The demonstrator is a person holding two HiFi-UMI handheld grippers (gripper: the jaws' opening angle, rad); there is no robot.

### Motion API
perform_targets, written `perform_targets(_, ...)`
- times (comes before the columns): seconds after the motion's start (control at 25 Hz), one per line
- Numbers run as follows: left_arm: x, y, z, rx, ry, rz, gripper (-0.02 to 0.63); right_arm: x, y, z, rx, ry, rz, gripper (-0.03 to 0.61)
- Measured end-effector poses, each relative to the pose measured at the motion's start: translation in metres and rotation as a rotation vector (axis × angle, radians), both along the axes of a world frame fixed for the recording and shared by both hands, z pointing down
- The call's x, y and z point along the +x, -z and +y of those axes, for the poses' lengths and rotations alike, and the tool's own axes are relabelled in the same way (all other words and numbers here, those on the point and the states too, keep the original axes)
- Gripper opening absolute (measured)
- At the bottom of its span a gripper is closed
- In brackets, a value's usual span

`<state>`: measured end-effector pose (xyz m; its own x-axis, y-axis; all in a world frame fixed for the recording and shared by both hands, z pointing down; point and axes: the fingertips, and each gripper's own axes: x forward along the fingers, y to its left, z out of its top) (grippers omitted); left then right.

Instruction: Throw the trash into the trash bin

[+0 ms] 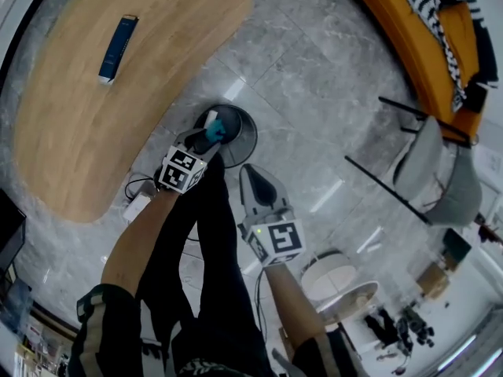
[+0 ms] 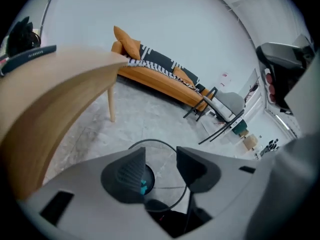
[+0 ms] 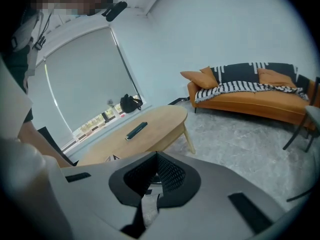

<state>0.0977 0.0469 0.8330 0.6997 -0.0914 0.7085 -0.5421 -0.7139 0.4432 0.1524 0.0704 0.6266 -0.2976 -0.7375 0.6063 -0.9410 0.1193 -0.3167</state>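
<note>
A round grey trash bin [image 1: 248, 134] stands on the marble floor beside the wooden table. A teal piece of trash [image 1: 214, 132] lies inside it. My left gripper [image 1: 206, 137] hangs right over the bin, pointing down into it. In the left gripper view its jaws [image 2: 160, 160] stand apart with nothing between them, and below the gap I see the bin's rim [image 2: 150, 143] and the teal trash [image 2: 144, 186]. My right gripper [image 1: 250, 171] is just right of the bin. In its own view the right gripper [image 3: 156, 156] has its tips together and I see nothing held.
An oval wooden table [image 1: 86, 108] with a dark blue remote [image 1: 118, 49] fills the left. A white power strip [image 1: 138, 205] with a cable lies by its edge. An orange sofa [image 1: 409, 30] and a grey chair [image 1: 440, 171] stand at the right, white round objects [image 1: 330, 273] lower right.
</note>
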Motion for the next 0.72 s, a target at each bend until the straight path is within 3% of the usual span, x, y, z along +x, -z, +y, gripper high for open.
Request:
perform_targets(0.16,-0.017,0.049,-0.014,0.029,0.035,0.064,0.186,-0.021,0.018,-0.02,0.01,0.044,0.003,0.002)
perform_targets(0.36,-0.046,0.116,-0.041,0.118,0.089,0.102,0.133,-0.044,0.053,-0.052,0.105,0.098,-0.006,0.002)
perform_targets(0.72,-0.132,0.2,-0.092,0.32,0.144,0.025,0.002,-0.098,0.11,-0.096,0.207,0.199,-0.014,0.002)
